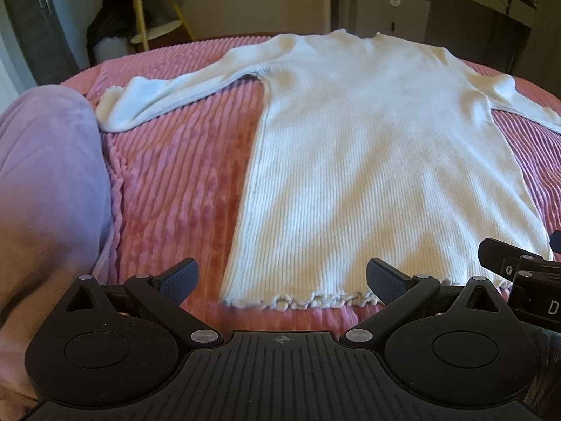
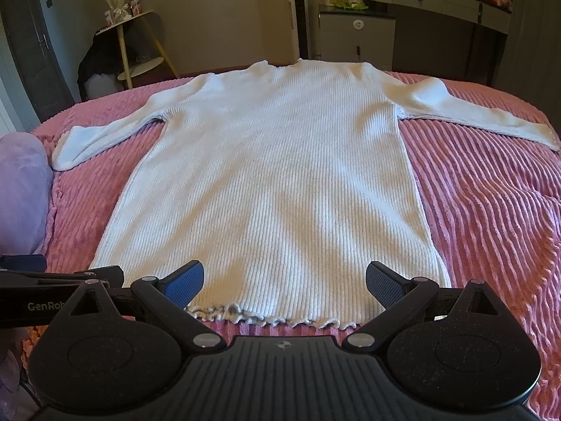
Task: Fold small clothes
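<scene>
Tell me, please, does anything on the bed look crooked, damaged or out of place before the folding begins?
Nothing stands out. The white ribbed sweater lies flat on the pink bedspread with both sleeves spread out. Both tongs, left and right, are open near its frilled hem.

Soft daylight, dim room behind; broad diagonal shadows cross the white ribbed top, pink bedspread mildly blurred toward 3 and 9 o'clock, fisheye bowing and dark vignette at corners, lilac cushion out of focus.
</scene>
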